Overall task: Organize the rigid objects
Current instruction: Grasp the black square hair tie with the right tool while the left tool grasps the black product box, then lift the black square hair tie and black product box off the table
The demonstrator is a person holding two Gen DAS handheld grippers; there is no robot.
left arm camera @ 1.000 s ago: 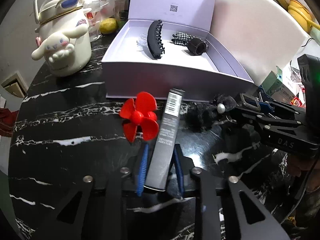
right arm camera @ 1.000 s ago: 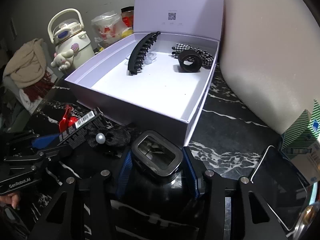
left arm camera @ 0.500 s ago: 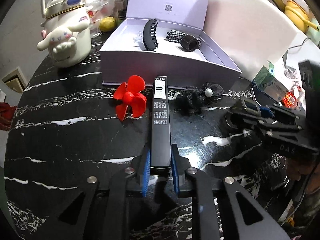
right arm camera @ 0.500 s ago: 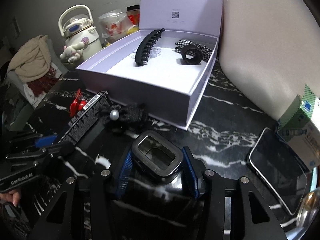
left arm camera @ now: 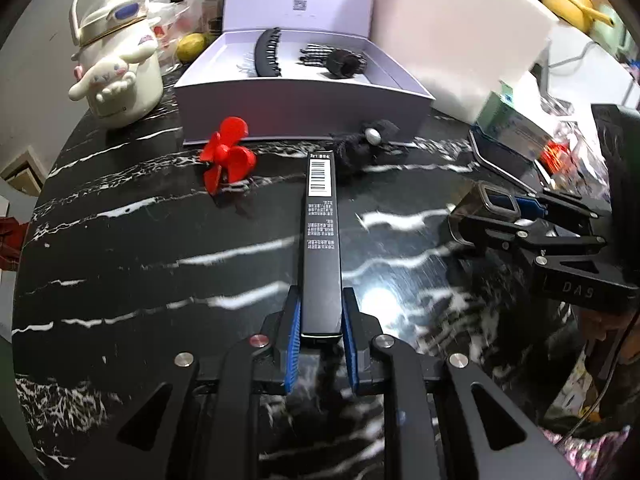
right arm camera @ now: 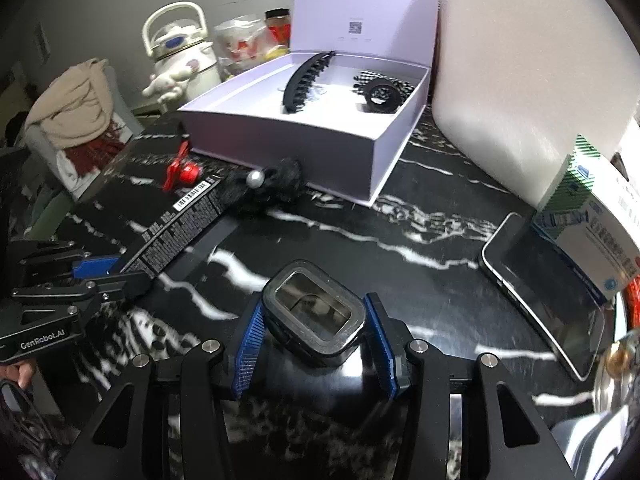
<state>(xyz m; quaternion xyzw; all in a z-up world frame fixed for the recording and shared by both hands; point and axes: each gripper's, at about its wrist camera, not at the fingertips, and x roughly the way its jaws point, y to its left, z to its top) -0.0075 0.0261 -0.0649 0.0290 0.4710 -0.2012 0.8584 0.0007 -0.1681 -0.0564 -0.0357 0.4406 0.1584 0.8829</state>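
Observation:
My left gripper (left arm camera: 320, 320) is shut on a long black box with a barcode (left arm camera: 321, 236), held level above the black marble table; the box also shows in the right wrist view (right arm camera: 176, 228). My right gripper (right arm camera: 316, 336) is shut on a dark rectangular bottle (right arm camera: 316, 316), which shows at the right of the left wrist view (left arm camera: 486, 208). An open lilac box (left arm camera: 304, 112) stands at the back and holds a black claw clip (left arm camera: 268, 58), a checked bow (left arm camera: 314, 56) and a black scrunchie (left arm camera: 342, 64). A red flower clip (left arm camera: 226, 156) and a black fuzzy clip with a pearl (left arm camera: 364, 144) lie in front of it.
A white cartoon-dog kettle (left arm camera: 116, 64) stands at the back left. A white board (right arm camera: 520, 80) leans behind the lilac box. A phone (right arm camera: 544, 292) and a green-and-white carton (right arm camera: 588, 208) lie at the right. A lemon (left arm camera: 191, 46) sits behind the box.
Both grippers have pulled back from the lilac box with their objects. The long black box has turned from tilted to pointing straight ahead.

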